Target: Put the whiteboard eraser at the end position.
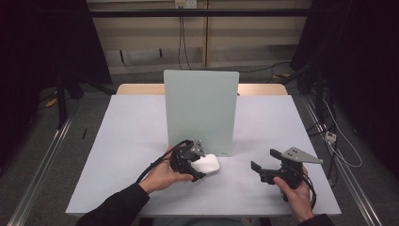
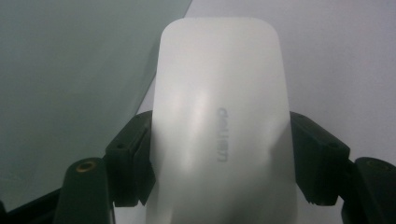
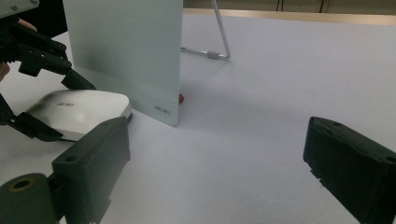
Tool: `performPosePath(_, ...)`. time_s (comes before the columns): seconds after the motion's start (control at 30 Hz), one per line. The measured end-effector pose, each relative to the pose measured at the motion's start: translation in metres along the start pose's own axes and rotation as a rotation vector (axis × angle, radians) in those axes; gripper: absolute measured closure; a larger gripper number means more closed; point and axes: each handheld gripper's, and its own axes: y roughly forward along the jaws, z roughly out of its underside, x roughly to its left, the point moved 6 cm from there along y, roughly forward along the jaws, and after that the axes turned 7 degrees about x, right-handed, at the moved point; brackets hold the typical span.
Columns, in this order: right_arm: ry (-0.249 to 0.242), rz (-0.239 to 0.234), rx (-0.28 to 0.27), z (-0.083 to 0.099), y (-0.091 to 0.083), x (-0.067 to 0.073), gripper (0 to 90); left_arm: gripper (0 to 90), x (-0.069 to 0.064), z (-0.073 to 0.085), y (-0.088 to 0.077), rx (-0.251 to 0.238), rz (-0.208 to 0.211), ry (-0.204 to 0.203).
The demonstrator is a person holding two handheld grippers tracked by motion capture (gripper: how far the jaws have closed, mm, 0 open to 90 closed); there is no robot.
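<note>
- The white mouse point(image 1: 205, 165) lies flat on the bench point(image 1: 122, 141), a little left of the middle and nearer the near edge than the far one.
- The left gripper point(image 1: 200, 168) comes at the mouse from its left side; its 2 fingers point(image 2: 133, 158) are clamped on the mouse's 2 long sides, 1 on each, as the left gripper view shows.
- In that view the mouse point(image 2: 219, 121) runs straight away from the camera, with grey lettering down its back.
- The left hand point(image 1: 164, 176) holds the gripper body low over the bench.
- An upright pale green panel point(image 1: 201, 110) stands just behind the mouse, near the middle of the bench; whether the mouse touches it cannot be told.
- In the right gripper view the panel point(image 3: 126, 51) rests on a thin wire stand point(image 3: 217, 35) behind it, and the mouse point(image 3: 81, 112) sits at the panel's foot.
- The right gripper point(image 1: 264, 160) hovers near the bench's near right corner, well apart from the mouse, pointing left toward it.
- Its fingers point(image 3: 93, 163) are spread wide with only bare bench between them.
- The right hand point(image 1: 294, 190) grips its handle from below.
</note>
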Motion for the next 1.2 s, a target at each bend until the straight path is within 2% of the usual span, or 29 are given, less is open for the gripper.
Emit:
performPosePath(0.1, -0.001, 0.001, 0.001, 0.000, 0.000, 0.000, 7.0, 30.7, -0.001, 0.000, 0.000, -0.003, -0.007, -0.001)
performPosePath(0.13, 0.000, 0.001, 0.001, 0.000, 0.001, 0.000, 7.0, 30.7, -0.001, 0.000, 0.001, -0.012, -0.003, -0.016)
performPosePath(0.3, 0.002, 0.003, 0.001, 0.001, 0.000, -0.001, 7.0, 30.7, 0.000, 0.001, 0.000, -0.001, 0.008, -0.016)
performPosePath(0.37, 0.003, 0.005, -0.001, 0.001, -0.001, -0.001, 7.0, 30.7, -0.001, 0.001, 0.000, 0.000, -0.003, -0.013)
performPosePath(0.47, 0.003, 0.005, 0.000, 0.001, -0.001, -0.001, 7.0, 30.6, 0.000, 0.001, 0.000, -0.003, 0.014, -0.033)
performPosePath(0.53, 0.002, 0.004, 0.001, 0.001, -0.001, -0.001, 7.0, 30.6, 0.000, 0.001, 0.000, -0.006, 0.008, -0.023)
performPosePath(0.67, 0.002, 0.002, 0.002, 0.001, 0.000, -0.001, 7.0, 30.2, -0.001, 0.001, 0.000, -0.013, 0.002, -0.028)
performPosePath(0.8, 0.006, 0.001, 0.003, 0.001, 0.001, -0.001, 7.0, 26.0, -0.002, -0.001, -0.002, -0.035, -0.004, -0.028)
performPosePath(0.93, 0.003, -0.007, 0.010, 0.002, 0.003, 0.000, 7.0, 18.0, 0.001, -0.001, -0.003, -0.048, -0.023, -0.038)
performPosePath(1.07, 0.002, -0.002, 0.006, 0.001, 0.002, -0.002, 7.0, 8.6, 0.005, -0.003, -0.009, -0.088, -0.045, -0.050)
performPosePath(1.13, 0.010, -0.003, 0.004, 0.001, 0.002, -0.002, 7.0, 6.8, 0.007, -0.003, -0.013, -0.114, -0.060, -0.079)
performPosePath(1.2, 0.004, -0.003, 0.005, 0.001, 0.002, -0.002, 7.0, 6.8, 0.009, -0.003, -0.018, -0.153, -0.079, -0.085)
